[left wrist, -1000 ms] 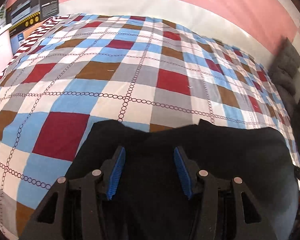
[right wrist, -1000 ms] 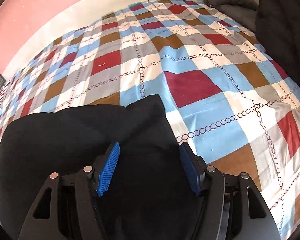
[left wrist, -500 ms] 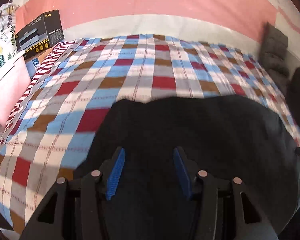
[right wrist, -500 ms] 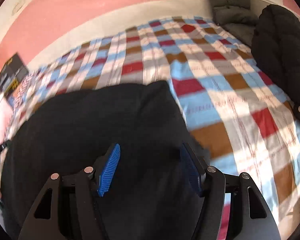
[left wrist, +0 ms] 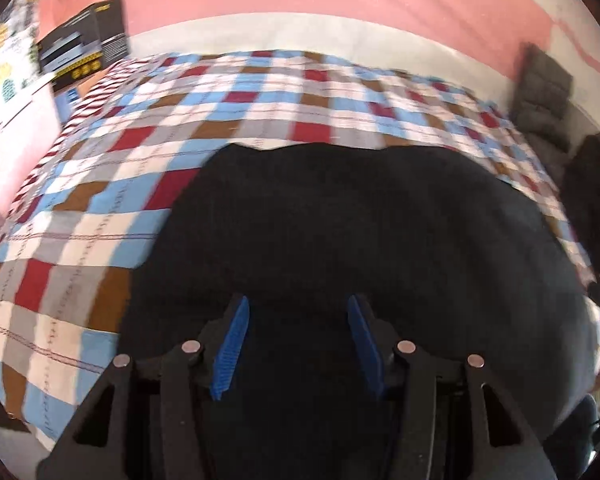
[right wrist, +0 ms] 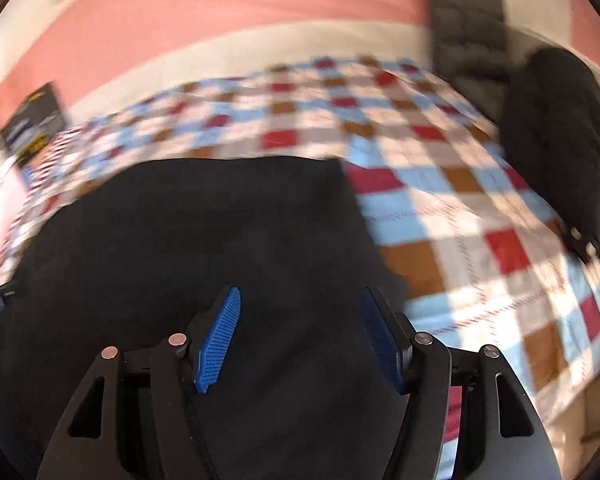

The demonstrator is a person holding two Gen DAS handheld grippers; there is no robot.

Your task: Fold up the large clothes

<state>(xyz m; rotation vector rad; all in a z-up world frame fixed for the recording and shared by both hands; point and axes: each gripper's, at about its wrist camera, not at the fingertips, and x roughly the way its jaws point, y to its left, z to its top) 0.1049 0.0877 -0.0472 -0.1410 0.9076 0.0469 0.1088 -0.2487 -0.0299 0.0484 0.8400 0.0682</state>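
While both cameras looked down along their fingers, a large black garment lay spread on the bed, over a checked bedspread of red, blue, brown, grey and white squares. In the left wrist view the left gripper hung above the near part of the dark cloth with its blue pads standing apart, and nothing could be seen pinched between them; only the flat fabric showed through the gap. In the right wrist view the right gripper was likewise released, its blue pads parted over the garment, near the cloth's right-hand edge, where the bedspread showed just beside the finger. Whether the fingertips touched the cloth could not be told in either view.

Along the far edge, the garment ended in a fairly straight line with small peaks, and checked cover lay beyond it up to a pink and white wall. A black box with yellow marks stood at the far left of the bed. At the far right, a grey quilted piece leaned against the wall, and a second dark garment was heaped beside it. Both views were blurred.
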